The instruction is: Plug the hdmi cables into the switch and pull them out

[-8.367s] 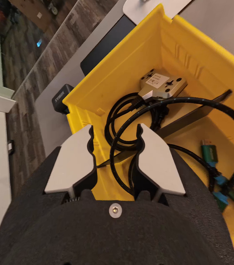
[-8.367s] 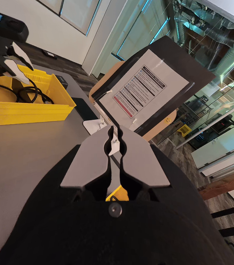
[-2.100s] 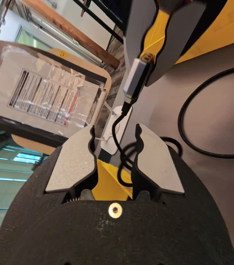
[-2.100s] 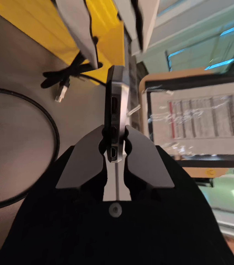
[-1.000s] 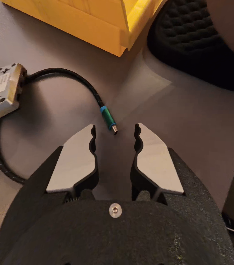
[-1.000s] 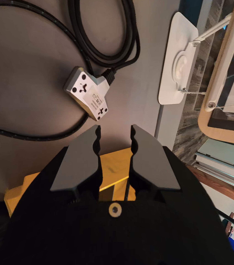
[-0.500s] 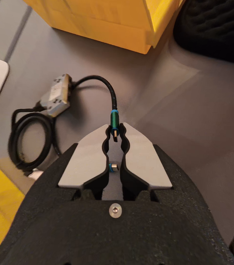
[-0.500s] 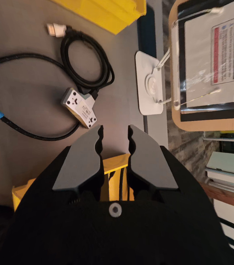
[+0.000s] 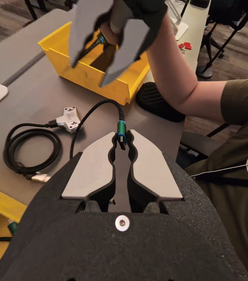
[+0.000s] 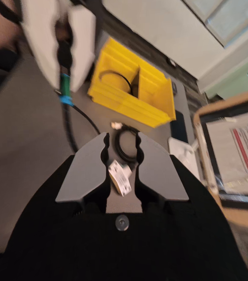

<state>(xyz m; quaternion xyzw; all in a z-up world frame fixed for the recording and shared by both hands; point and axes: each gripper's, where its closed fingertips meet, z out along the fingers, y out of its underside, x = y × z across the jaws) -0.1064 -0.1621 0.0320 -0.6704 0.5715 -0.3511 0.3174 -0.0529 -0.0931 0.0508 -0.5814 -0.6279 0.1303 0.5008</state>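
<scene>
Grey table (image 9: 29,97); yellow bin (image 9: 89,73) on it; patterned carpet (image 9: 241,50) beyond

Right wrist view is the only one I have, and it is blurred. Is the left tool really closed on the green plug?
Observer: Yes. In the left wrist view the left tool is shut on the green plug, pinching it at its blue front collar with the fingertips only.
Operator: Where does its metal tip point?
Observer: Back toward the tool's own camera, away from the switch on the table.
Operator: Is there another plug nearby?
Observer: A second plug tip shows low in the gap between the left tool's fingers, beneath them.
</scene>
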